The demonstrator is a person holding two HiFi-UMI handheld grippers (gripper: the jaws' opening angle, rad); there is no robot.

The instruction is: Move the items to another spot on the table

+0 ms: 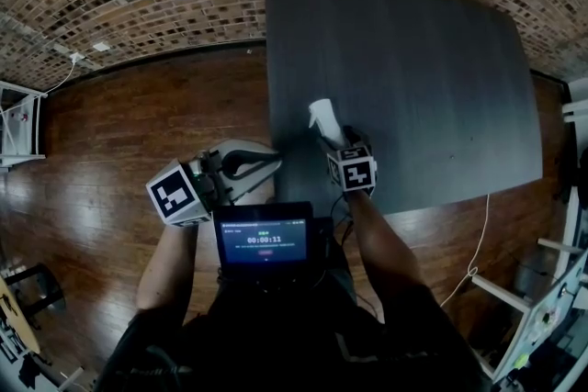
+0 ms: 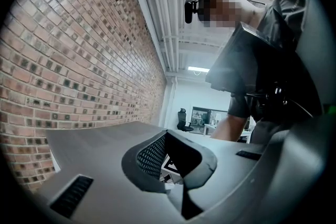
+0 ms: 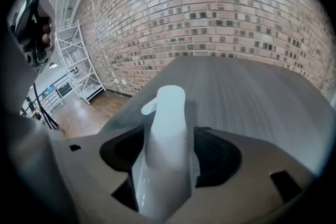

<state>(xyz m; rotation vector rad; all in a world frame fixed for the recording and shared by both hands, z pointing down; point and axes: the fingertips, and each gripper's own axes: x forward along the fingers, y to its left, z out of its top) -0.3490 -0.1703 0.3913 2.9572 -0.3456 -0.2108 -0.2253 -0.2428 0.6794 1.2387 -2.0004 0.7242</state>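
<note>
A white spray bottle [image 1: 322,117] stands at the near left corner of the dark grey table [image 1: 413,78]. My right gripper [image 1: 338,142] reaches in from the near side with its jaws on either side of the bottle. In the right gripper view the bottle [image 3: 167,113] fills the space between the dark pads [image 3: 218,157]. A thin dark gap shows on its left side, so the right gripper [image 3: 168,160] reads as open around it. My left gripper [image 1: 268,167] hangs over the wooden floor just left of the table edge, open and empty [image 2: 170,165].
The table's left edge [image 1: 269,87] runs right beside the bottle, with wooden floor [image 1: 129,124] beyond it. A small screen [image 1: 265,239] sits at the person's chest. A white rack [image 1: 18,124] stands far left, and a white cable [image 1: 473,252] hangs off the table's near edge.
</note>
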